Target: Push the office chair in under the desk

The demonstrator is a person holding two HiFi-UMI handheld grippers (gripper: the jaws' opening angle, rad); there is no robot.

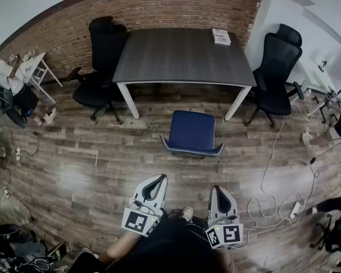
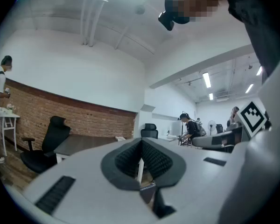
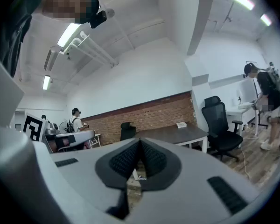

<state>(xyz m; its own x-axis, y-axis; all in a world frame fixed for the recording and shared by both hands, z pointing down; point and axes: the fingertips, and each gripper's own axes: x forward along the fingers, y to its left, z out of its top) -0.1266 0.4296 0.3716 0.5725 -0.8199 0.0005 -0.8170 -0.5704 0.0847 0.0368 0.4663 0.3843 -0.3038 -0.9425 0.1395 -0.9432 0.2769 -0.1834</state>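
A blue chair [image 1: 192,132] stands on the wooden floor just in front of the grey desk [image 1: 182,56], pulled out from it and apart from both grippers. My left gripper [image 1: 158,179] and right gripper [image 1: 218,190] hang side by side close to my body, a good way short of the chair and pointing toward it. Both are shut with nothing between the jaws. In the left gripper view the closed left gripper [image 2: 141,141] points at the desk [image 2: 84,143]. The right gripper [image 3: 140,141] faces the desk [image 3: 177,134] too, and its jaws hide the blue chair.
A black office chair [image 1: 102,67] stands at the desk's left end and another [image 1: 278,67] at its right. A book [image 1: 221,36] lies on the desk's far right corner. White cables [image 1: 270,175] and a power strip [image 1: 295,209] lie on the floor at right. A person [image 1: 5,78] crouches by a small white table [image 1: 37,67] at far left.
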